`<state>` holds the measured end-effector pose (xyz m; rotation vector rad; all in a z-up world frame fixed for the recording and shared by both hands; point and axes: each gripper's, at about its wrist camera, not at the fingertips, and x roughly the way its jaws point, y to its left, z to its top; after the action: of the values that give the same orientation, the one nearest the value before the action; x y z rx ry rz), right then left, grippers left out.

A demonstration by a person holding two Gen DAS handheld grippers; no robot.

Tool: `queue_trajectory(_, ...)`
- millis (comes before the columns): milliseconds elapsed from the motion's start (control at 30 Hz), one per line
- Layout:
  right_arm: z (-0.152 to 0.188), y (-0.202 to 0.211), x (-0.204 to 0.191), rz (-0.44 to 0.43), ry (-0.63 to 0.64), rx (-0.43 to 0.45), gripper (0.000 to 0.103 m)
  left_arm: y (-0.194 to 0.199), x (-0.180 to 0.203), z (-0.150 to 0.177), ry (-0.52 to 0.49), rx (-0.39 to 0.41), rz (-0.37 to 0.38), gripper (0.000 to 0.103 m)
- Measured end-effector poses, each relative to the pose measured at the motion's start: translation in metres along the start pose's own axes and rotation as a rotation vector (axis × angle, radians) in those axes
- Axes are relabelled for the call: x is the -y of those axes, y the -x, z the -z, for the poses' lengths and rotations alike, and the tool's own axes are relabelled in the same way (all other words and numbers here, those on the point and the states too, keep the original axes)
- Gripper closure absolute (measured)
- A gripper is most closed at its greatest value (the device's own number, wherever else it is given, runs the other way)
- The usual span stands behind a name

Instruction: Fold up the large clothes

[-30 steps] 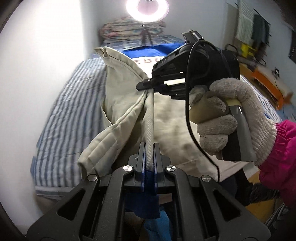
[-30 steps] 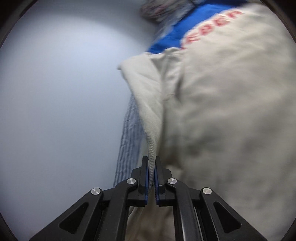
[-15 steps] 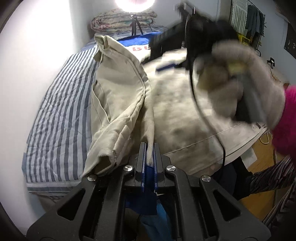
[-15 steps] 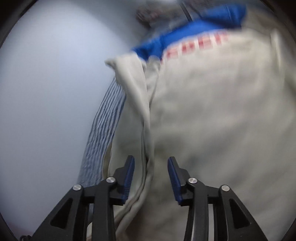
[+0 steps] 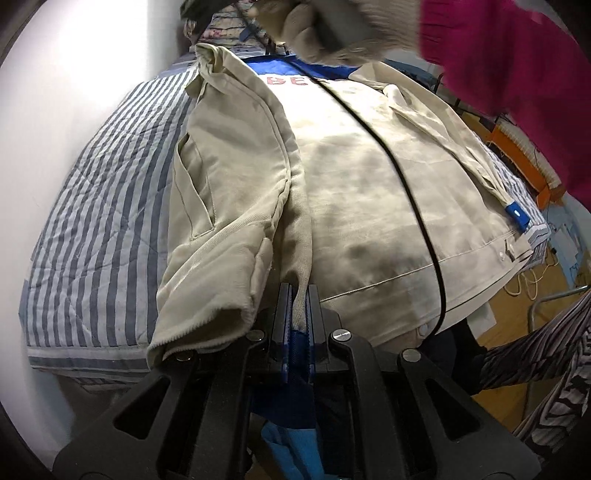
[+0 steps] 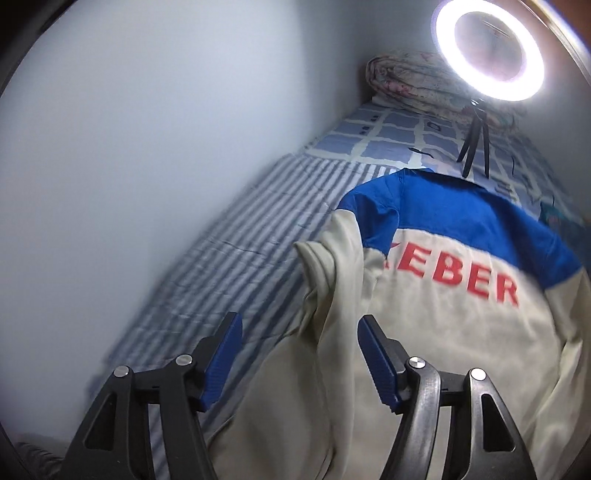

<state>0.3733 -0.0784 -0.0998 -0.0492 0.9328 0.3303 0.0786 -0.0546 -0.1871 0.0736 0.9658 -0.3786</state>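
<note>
A: Left wrist view first. Where does the jacket (image 5: 369, 192) lie from the left gripper (image 5: 296, 295)?

B: Straight ahead of it, back side up on the bed (image 5: 103, 221), its long axis running from the hem at the near edge toward the blue yoke at the far end. The left gripper is clamped tight on a ridge of beige cloth just by the hem, next to the folded-in sleeve (image 5: 225, 206)

A: And the other hand?

B: The gloved right hand (image 5: 314, 33) is blurred along the top of that view, above the collar end, with its cable trailing down across the jacket's back

A: Right wrist view?

B: The right gripper (image 6: 299, 354) has just been opening; its blue pads stand wide with nothing pressed between them. The sleeve fold lies below, between the pads in the picture, but untouched. I'd judge the right hand the nearer one to the shoulder end

A: Surface and room?

B: Striped bedding along a plain pale wall on the bed's left edge; a checked sheet, rolled quilt (image 6: 413, 85) and ring light (image 6: 489, 48) on a small tripod at the far end
</note>
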Motion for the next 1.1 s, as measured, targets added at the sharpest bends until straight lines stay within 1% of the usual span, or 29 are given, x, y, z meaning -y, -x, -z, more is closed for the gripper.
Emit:
queue_trajectory(33, -0.005, -0.012, -0.003, 0.04, 0.022, -0.023, 0.035, 0.001, -0.001, 0.0, 0.006, 0.001, 0.005, 0.099)
queue_trajectory(100, -0.012, -0.027, -0.007, 0.093, 0.057, -0.055, 0.036, 0.001, -0.003, -0.001, 0.013, 0.002, 0.011, 0.099)
queue_trajectory(200, -0.019, -0.045, -0.007, 0.179, 0.09, -0.094, 0.041, 0.001, -0.003, 0.0, 0.017, -0.001, 0.014, 0.099)
queue_trajectory(233, -0.021, -0.05, -0.005, 0.205, 0.097, -0.108, 0.057, 0.001, -0.003, 0.0, 0.018, -0.001, 0.015, 0.099)
queue_trajectory(267, -0.023, -0.053, -0.002, 0.212, 0.096, -0.124, 0.076, 0.001, -0.003, 0.0, 0.017, 0.0, 0.016, 0.099)
queue_trajectory(300, -0.023, -0.053, 0.003, 0.194, 0.086, -0.137, 0.083, 0.001, -0.003, 0.0, 0.017, 0.001, 0.016, 0.099)
queue_trajectory(333, -0.025, -0.052, 0.009, 0.156, 0.071, -0.136, 0.089, 0.002, -0.003, -0.001, 0.018, 0.002, 0.018, 0.099)
queue_trajectory(367, -0.027, -0.047, 0.016, 0.115, 0.054, -0.122, 0.092, 0.002, -0.003, -0.002, 0.019, 0.003, 0.019, 0.099)
queue_trajectory(400, -0.029, -0.045, 0.023, 0.078, 0.034, -0.108, 0.093, 0.002, -0.004, -0.002, 0.022, 0.005, 0.022, 0.099)
queue_trajectory(467, -0.032, -0.035, 0.058, -0.064, -0.09, -0.062, 0.094, 0.002, -0.004, -0.002, 0.021, 0.005, 0.022, 0.099)
queue_trajectory(500, -0.031, -0.035, 0.077, -0.11, -0.152, -0.044, 0.094, 0.001, -0.003, -0.003, 0.02, 0.004, 0.023, 0.099)
queue_trajectory(567, -0.022, -0.041, 0.106, -0.185, -0.235, -0.022, 0.094, 0.001, -0.001, -0.005, 0.011, 0.006, 0.023, 0.099)
queue_trajectory(600, -0.014, -0.048, 0.123, -0.201, -0.271, -0.022, 0.094, 0.0, 0.0, -0.006, 0.003, 0.008, 0.023, 0.099)
queue_trajectory(700, 0.011, -0.08, 0.154, -0.188, -0.338, -0.07, 0.094, -0.006, 0.005, -0.009, -0.007, -0.006, 0.034, 0.099)
queue_trajectory(767, 0.026, -0.101, 0.163, -0.181, -0.375, -0.101, 0.095, -0.012, 0.01, -0.01, -0.019, -0.018, 0.038, 0.099)
queue_trajectory(800, 0.031, -0.109, 0.162, -0.167, -0.373, -0.118, 0.095, -0.015, 0.013, -0.01, -0.03, -0.024, 0.035, 0.099)
queue_trajectory(833, 0.033, -0.114, 0.159, -0.152, -0.353, -0.117, 0.095, -0.016, 0.014, -0.01, -0.036, -0.027, 0.034, 0.099)
queue_trajectory(867, 0.032, -0.113, 0.155, -0.136, -0.326, -0.099, 0.094, -0.018, 0.015, -0.01, -0.04, -0.03, 0.034, 0.098)
queue_trajectory(933, 0.027, -0.111, 0.148, -0.109, -0.288, -0.106, 0.093, -0.019, 0.016, -0.01, -0.035, -0.034, 0.052, 0.098)
queue_trajectory(967, 0.024, -0.106, 0.145, -0.091, -0.277, -0.107, 0.085, -0.018, 0.016, -0.009, -0.03, -0.035, 0.07, 0.098)
queue_trajectory(1000, 0.023, -0.099, 0.144, -0.078, -0.274, -0.1, 0.082, -0.017, 0.017, -0.009, -0.029, -0.035, 0.086, 0.098)
queue_trajectory(1033, 0.022, -0.089, 0.143, -0.066, -0.274, -0.085, 0.073, -0.015, 0.018, -0.008, -0.028, -0.029, 0.09, 0.098)
queue_trajectory(1067, 0.021, -0.077, 0.142, -0.063, -0.283, -0.063, 0.068, -0.012, 0.018, -0.007, -0.028, -0.019, 0.095, 0.098)
queue_trajectory(1100, 0.022, -0.066, 0.146, -0.07, -0.296, -0.044, 0.068, -0.007, 0.018, -0.005, -0.028, -0.007, 0.112, 0.098)
